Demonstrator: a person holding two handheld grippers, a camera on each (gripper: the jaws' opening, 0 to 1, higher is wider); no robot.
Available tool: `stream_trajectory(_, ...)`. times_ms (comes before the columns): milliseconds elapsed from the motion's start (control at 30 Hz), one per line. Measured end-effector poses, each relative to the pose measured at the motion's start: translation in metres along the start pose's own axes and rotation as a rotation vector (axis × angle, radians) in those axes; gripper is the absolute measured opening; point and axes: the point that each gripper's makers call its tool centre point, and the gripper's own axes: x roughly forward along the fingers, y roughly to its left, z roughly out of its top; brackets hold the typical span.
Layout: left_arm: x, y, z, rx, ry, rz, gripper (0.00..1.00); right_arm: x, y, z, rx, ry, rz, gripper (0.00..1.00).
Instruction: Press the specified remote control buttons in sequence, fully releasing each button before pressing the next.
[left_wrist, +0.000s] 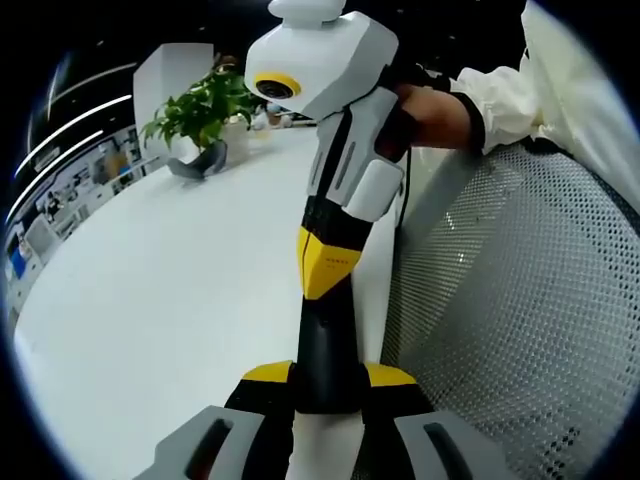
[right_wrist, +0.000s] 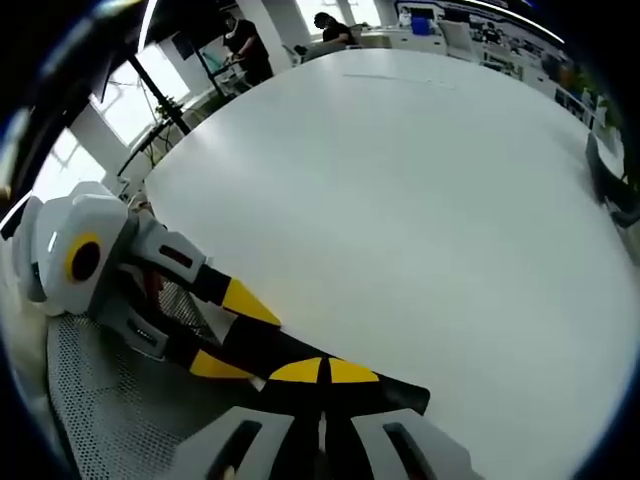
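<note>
A slim black bar, seemingly the remote control (left_wrist: 326, 345), hangs over the edge of the white table (left_wrist: 160, 300); no buttons show. My left gripper (left_wrist: 327, 375) has its yellow-tipped jaws pressed against both sides of the bar's lower end. My right gripper (left_wrist: 325, 280) comes down from above, held by a hand, its yellow tips closed on the bar's upper end. In the right gripper view, the right gripper (right_wrist: 325, 370) has its tips together, and the left gripper (right_wrist: 235, 335) reaches in from the left with the remote (right_wrist: 262, 342) between its jaws.
A grey mesh chair back (left_wrist: 520, 320) stands right of the grippers, against the table edge, and the chair back (right_wrist: 100, 410) shows low left too. A potted plant (left_wrist: 200, 120) sits at the table's far end. A white sleeve (left_wrist: 560, 90) crosses above. People (right_wrist: 245, 40) stand far off.
</note>
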Motion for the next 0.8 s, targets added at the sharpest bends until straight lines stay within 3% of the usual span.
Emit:
stream_trajectory(367,0.0,0.0003,0.0002,-0.001,0.0,0.004,0.24,0.0008,-0.0002,0.0007,-0.032,0.007,-0.019,0.0)
stream_trajectory(800,-0.0001,0.0004,0.0001,0.003,0.002,0.004,0.24,-0.0003,-0.0008,0.0012,0.028,-0.009,-0.003,0.0)
